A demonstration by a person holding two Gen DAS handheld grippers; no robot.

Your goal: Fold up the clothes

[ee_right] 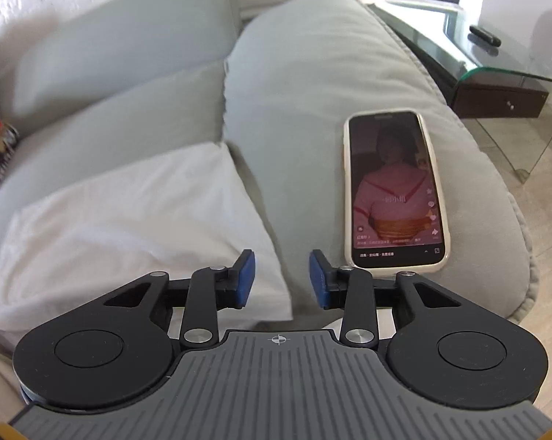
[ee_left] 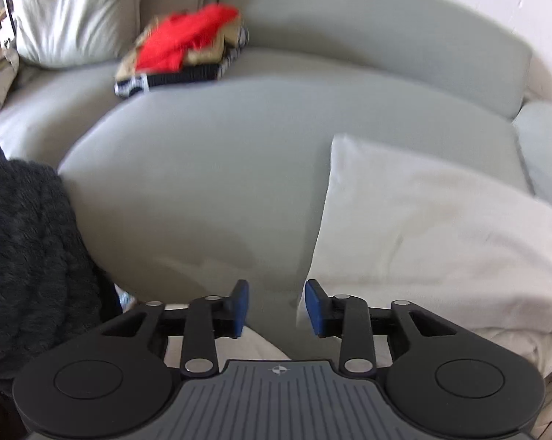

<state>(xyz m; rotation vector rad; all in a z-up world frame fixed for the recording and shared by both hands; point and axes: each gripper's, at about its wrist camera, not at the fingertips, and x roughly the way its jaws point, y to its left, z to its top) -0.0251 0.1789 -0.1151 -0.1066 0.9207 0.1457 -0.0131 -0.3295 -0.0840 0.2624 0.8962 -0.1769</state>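
Left gripper (ee_left: 277, 307) parted, empty | right gripper (ee_right: 282, 279) parted, empty | soft white folded cloth (ee_left: 422, 234) | smooth grey sofa cushion (ee_left: 202, 168)

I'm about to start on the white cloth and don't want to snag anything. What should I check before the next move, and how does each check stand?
1. Left hand-held gripper open and holding nothing: ok.
2. Right hand-held gripper open and holding nothing: ok.
3. White cloth lies on the sofa in front of both grippers: ok.
4. Cloth spread flat: cannot tell, near part hidden.
5. Phone clear of the cloth: ok, though close to the right gripper.
6. Clothes pile out of the way: ok.
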